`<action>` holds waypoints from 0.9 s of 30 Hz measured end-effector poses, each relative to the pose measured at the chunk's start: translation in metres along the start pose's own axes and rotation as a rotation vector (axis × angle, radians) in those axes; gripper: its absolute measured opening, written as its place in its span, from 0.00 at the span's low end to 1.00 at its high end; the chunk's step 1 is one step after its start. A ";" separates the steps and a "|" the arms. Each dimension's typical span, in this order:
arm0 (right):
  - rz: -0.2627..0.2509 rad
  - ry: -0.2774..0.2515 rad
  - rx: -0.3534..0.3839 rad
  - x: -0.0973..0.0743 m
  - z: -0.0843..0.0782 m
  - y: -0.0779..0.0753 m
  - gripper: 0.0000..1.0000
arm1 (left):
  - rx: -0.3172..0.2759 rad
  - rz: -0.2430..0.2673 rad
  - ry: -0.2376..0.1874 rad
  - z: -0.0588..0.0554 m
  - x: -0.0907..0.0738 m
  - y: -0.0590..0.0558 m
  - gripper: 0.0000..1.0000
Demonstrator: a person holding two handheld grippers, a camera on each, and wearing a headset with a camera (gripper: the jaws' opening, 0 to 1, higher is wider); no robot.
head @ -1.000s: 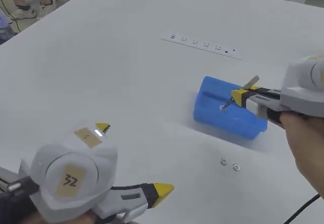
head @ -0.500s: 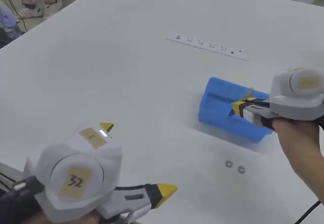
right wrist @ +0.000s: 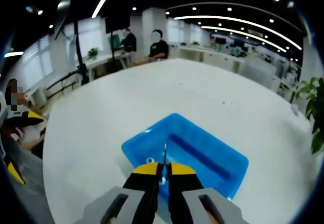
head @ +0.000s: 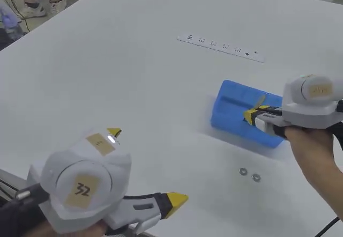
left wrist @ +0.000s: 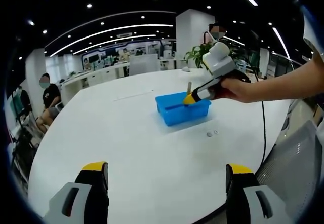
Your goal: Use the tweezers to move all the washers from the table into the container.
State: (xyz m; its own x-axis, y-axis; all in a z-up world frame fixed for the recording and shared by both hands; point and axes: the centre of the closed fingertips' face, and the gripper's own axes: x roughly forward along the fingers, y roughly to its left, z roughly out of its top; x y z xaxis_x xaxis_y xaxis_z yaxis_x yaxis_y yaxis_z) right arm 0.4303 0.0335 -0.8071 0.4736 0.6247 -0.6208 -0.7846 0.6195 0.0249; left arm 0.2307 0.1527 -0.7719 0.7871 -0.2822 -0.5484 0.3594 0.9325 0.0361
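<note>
Tweezers (right wrist: 164, 155) pinched in right hand-held gripper (right wrist: 163, 169), level over container (right wrist: 217, 158); left hand-held gripper (left wrist: 167, 169) wide.

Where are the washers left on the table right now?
Head view, lower right: two washers lie side by side on the table, just nearer the person than the blue container.

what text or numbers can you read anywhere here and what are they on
"32": on the tan sticker on the left gripper.
Too blurred to read: the smaller tan sticker beside it, and the round sticker on the right gripper.
Too small to read: marks on the white strip.
</note>
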 end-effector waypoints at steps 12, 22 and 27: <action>-0.008 -0.059 0.072 -0.010 0.014 -0.006 0.03 | 0.007 -0.007 0.002 0.000 0.000 -0.002 0.99; -0.008 -0.156 0.073 -0.045 0.042 0.002 0.03 | 0.011 -0.007 0.006 -0.001 0.001 -0.002 0.99; 0.011 -0.198 0.063 -0.061 0.046 0.008 0.03 | 0.012 -0.011 0.003 0.000 0.000 -0.003 0.99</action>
State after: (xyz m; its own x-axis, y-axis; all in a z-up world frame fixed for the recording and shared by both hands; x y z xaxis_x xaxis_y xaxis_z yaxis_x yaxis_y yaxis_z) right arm 0.4135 0.0217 -0.7330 0.5393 0.7094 -0.4538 -0.7668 0.6365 0.0837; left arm 0.2298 0.1499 -0.7723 0.7819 -0.2915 -0.5510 0.3738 0.9266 0.0403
